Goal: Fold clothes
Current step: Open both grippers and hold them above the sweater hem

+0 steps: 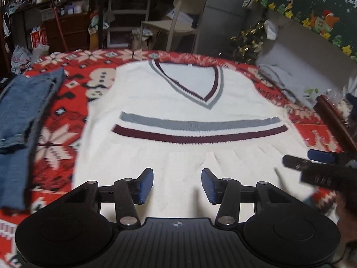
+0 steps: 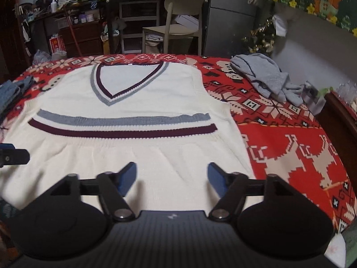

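Both grippers, left (image 1: pixel 177 184) and right (image 2: pixel 171 179), hover jaws spread, empty, over white vest (image 2: pixel 125 93).

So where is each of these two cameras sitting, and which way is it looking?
Left wrist view: sits on the left gripper, looking forward and down over the white vest toward the chair; jeans lie left; its own open fingers show, and the right gripper pokes in at the right edge.
Right wrist view: sits on the right gripper, facing the same way; a grey garment lies right; its open fingers show, the left gripper at the left edge.
Shared: vest, red blanket, chair.
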Demonstrator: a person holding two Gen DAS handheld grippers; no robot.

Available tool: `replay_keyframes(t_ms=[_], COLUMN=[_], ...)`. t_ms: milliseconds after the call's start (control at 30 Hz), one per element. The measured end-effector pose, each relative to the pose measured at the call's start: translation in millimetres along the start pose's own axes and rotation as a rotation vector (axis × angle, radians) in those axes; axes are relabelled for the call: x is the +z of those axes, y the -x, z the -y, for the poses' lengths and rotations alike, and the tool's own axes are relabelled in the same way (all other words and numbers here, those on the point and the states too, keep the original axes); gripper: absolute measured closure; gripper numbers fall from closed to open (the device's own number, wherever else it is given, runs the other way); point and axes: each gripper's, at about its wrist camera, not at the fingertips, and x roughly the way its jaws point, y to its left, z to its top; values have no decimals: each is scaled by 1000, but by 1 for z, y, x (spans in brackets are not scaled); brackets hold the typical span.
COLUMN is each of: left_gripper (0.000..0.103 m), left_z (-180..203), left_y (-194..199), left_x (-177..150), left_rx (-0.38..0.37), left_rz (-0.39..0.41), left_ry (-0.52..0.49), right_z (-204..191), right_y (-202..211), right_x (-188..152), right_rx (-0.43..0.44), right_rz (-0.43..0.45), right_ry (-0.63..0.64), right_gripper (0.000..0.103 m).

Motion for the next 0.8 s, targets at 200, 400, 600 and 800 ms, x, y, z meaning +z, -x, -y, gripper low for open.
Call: replay_keyframes(t_ms=[200, 400, 600, 800], left_gripper=[26, 0, 0, 0], left_z=[18, 27, 30, 32], left_y=[-16, -22, -22, -19], left_x=[-13, -23, -25, -39], left_rx=[73, 128, 141, 148], left_rz=[7, 25, 44, 148], left_ry=[-91, -81, -73, -84], right_z=[0, 19, 19, 20], right_y=[-22, -25, -20, -20], right_x=[-18, -26, -37, -39], right_rx=[-39, 13, 26, 36], right_rz=[12, 18, 79, 82], right_ry=[-4, -90, -68, -63], right_gripper=[1, 1, 1, 1])
